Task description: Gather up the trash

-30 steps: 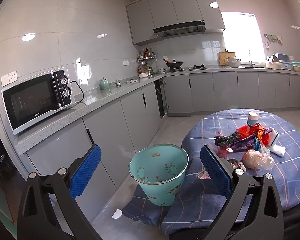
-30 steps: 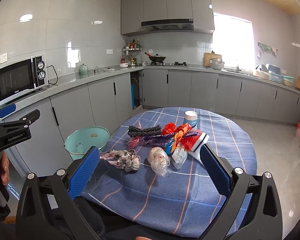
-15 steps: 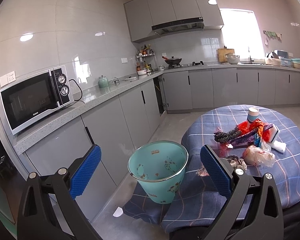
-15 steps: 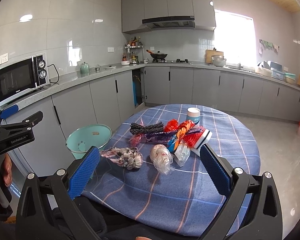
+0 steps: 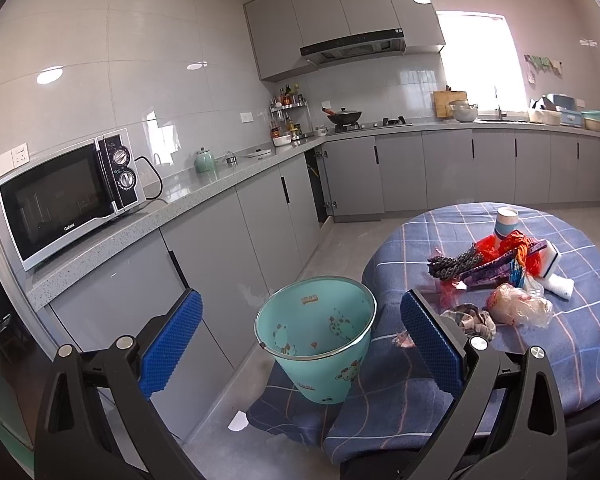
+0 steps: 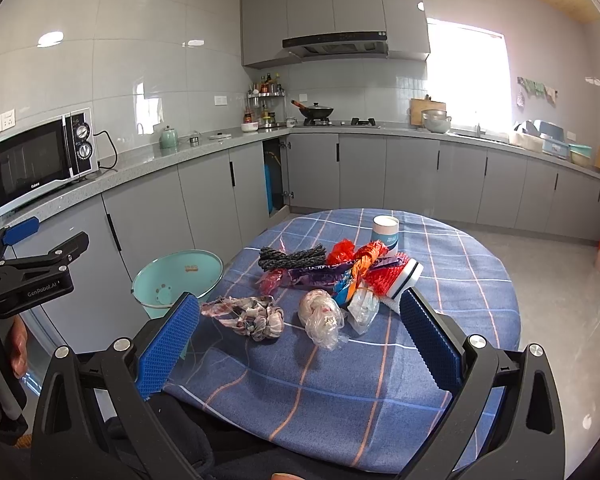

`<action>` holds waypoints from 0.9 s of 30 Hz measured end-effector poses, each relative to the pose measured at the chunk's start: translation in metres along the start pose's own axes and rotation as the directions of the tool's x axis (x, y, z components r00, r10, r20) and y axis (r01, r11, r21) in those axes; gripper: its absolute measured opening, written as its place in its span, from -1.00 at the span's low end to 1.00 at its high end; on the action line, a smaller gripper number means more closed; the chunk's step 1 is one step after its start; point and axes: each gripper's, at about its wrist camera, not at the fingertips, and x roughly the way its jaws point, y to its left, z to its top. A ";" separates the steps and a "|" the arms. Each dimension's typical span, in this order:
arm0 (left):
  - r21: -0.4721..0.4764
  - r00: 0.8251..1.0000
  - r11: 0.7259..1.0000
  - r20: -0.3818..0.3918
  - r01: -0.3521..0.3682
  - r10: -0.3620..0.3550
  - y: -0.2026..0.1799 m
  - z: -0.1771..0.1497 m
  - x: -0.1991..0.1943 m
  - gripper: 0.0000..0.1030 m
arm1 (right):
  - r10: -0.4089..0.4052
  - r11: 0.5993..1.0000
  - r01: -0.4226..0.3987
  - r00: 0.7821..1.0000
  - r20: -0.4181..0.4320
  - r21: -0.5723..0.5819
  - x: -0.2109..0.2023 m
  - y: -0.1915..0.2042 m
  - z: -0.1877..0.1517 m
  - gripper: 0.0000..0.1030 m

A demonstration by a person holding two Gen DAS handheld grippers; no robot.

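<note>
A heap of trash lies on the round table with the blue checked cloth (image 6: 440, 360): a crumpled checked rag (image 6: 246, 316), a clear plastic bag (image 6: 324, 318), a dark braided rope (image 6: 292, 258), red and orange wrappers (image 6: 364, 258), a sponge (image 6: 408, 276) and a paper cup (image 6: 385, 231). A mint green bucket (image 5: 314, 330) stands left of the table. My right gripper (image 6: 298, 342) is open in front of the heap, holding nothing. My left gripper (image 5: 300, 344) is open, facing the bucket (image 6: 178, 280); it also shows in the right wrist view (image 6: 40, 260), held by a hand (image 6: 4, 356).
Grey cabinets run along the left and back walls. A microwave (image 5: 68, 196) and a green kettle (image 5: 204, 160) sit on the counter. One cabinet door (image 6: 274, 176) stands ajar. A white scrap (image 5: 238, 420) lies on the floor by the bucket.
Both views have drifted slightly, the heap and bucket shifting a little in frame. Both grippers stay open and nothing has been picked up.
</note>
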 end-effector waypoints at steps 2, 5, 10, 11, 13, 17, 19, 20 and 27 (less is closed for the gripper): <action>0.000 1.000 1.000 0.000 0.001 -0.001 0.000 0.000 0.001 0.90 | -0.001 1.000 0.001 1.000 0.001 0.003 0.000 0.000 0.000 0.91; 0.000 1.000 1.000 -0.001 0.001 -0.001 0.000 0.000 0.001 0.90 | -0.001 1.000 0.001 1.000 0.000 0.009 0.000 -0.002 0.000 0.91; 0.002 1.000 1.000 -0.004 0.002 -0.002 0.000 -0.001 0.001 0.90 | -0.002 1.000 0.002 1.000 0.001 0.013 -0.001 -0.003 0.001 0.91; 0.002 1.000 1.000 -0.003 0.002 -0.002 0.000 -0.001 0.001 0.90 | -0.002 1.000 0.002 1.000 0.001 0.014 -0.001 -0.003 0.001 0.91; 0.003 1.000 1.000 -0.003 0.002 -0.002 0.000 -0.001 0.002 0.90 | -0.002 1.000 0.002 1.000 0.000 0.014 -0.001 -0.003 0.002 0.91; 0.003 1.000 1.000 -0.003 0.001 0.000 0.000 -0.001 0.002 0.90 | -0.001 1.000 0.001 1.000 -0.002 0.015 -0.001 -0.003 0.003 0.91; 0.004 1.000 1.000 -0.002 0.000 0.000 0.000 -0.001 0.002 0.90 | 0.001 1.000 -0.001 1.000 -0.004 0.014 -0.001 -0.004 0.002 0.91; 0.004 1.000 1.000 -0.003 0.000 0.000 0.000 -0.001 0.002 0.90 | 0.002 1.000 -0.001 1.000 -0.006 0.015 0.000 -0.004 0.002 0.91; 0.004 1.000 1.000 -0.004 0.001 -0.001 0.001 -0.002 0.004 0.90 | 0.008 1.000 -0.007 1.000 -0.016 0.019 0.002 -0.005 0.003 0.91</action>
